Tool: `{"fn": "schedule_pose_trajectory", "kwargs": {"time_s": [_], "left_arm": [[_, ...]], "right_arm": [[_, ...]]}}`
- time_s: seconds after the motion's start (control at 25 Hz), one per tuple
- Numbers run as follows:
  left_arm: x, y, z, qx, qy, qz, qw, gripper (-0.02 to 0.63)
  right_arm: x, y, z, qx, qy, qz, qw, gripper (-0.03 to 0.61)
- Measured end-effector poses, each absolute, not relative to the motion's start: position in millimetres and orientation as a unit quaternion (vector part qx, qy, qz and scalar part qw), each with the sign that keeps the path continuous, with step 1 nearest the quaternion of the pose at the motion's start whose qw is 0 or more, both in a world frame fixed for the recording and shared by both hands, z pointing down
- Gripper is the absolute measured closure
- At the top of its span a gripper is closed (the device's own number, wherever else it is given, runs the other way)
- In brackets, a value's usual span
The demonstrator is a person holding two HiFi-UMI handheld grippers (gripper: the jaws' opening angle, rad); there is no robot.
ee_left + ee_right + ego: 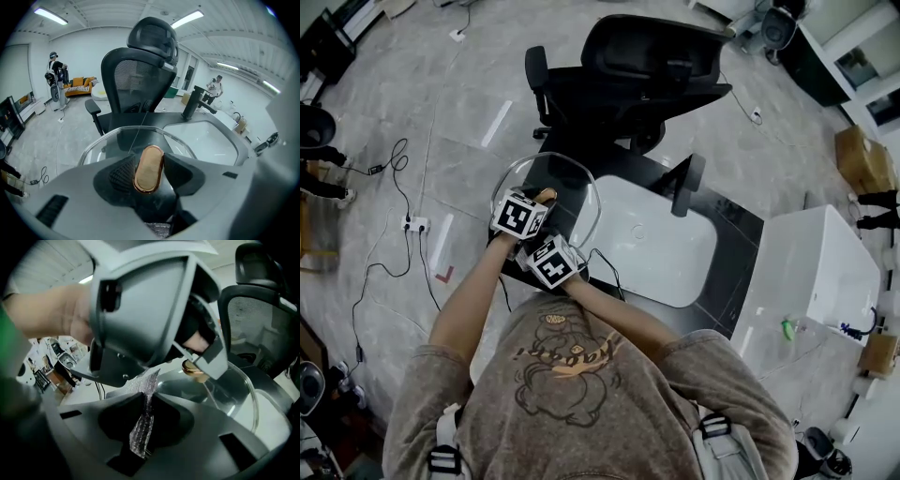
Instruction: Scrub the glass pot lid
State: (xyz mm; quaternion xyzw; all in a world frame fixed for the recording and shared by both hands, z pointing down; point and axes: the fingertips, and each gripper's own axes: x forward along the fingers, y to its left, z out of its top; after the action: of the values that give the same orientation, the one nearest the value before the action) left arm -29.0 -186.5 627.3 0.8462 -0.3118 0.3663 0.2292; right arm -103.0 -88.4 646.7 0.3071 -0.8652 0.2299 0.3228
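Glass catches the ceiling lights as a person in a brown printed shirt holds a clear pot lid point(567, 178) over the left end of a dark table point(733, 272), just left of a white sink point(647, 246). The left claw point(148, 174) is clenched on the lid's copper-coloured knob point(150, 159), one pad on each side of it, and the glass dome spreads away beyond the jaws toward a black mesh office chair point(140, 79) that stands on the far side of the table.

The right claw point(146, 416) sits just nearer the person than the left one, its marker cube almost against the other in the head view. It grips a silvery mesh scrub pad point(143, 427) that stands up between its jaws, its ragged top edge reaching close under the body of the left claw. From this side the knob shows above the curved glass, with the lid's rim sweeping round to the right. Whether the pad touches the glass cannot be told.

A black tap point(686, 183) rises at the far edge of the sink. A white cabinet point(816, 272) stands right of the table. On the grey floor to the left, a white power strip point(414, 224) lies among black cables. Two other people stand well off in the room, one at the far left and one at the far right in the left gripper view.
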Motion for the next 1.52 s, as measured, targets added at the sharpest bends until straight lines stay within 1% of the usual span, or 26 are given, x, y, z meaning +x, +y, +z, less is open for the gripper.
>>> {"fn": "schedule_pose_trajectory", "kwargs": {"time_s": [0.16,0.28,0.48,0.72,1.16,1.52], "left_arm": [[-28.9,-186.3,628.0,0.847,-0.314,0.364,0.227,0.411],[-28.7,-186.6,628.5,0.848,-0.314,0.363,0.228,0.411],[-29.9,-185.5,627.5,0.849,-0.313,0.361,0.228,0.410],[-28.6,-185.9,628.5,0.850,-0.312,0.358,0.228,0.411],[-29.4,-186.0,628.4,0.854,-0.311,0.354,0.222,0.411],[-29.2,-185.8,629.3,0.856,-0.309,0.353,0.217,0.411]], "right_arm": [[-101.9,-85.0,653.7,0.301,-0.865,0.200,0.348,0.495],[-97.1,-79.9,656.4,0.294,-0.864,0.205,0.353,0.495],[-83.6,-66.8,658.1,0.279,-0.864,0.224,0.354,0.494],[-60.0,-57.9,664.3,0.271,-0.867,0.246,0.338,0.494],[30.4,-65.7,668.5,0.334,-0.831,0.305,0.323,0.489],[80.9,-99.8,671.4,0.379,-0.810,0.301,0.331,0.483]]}}
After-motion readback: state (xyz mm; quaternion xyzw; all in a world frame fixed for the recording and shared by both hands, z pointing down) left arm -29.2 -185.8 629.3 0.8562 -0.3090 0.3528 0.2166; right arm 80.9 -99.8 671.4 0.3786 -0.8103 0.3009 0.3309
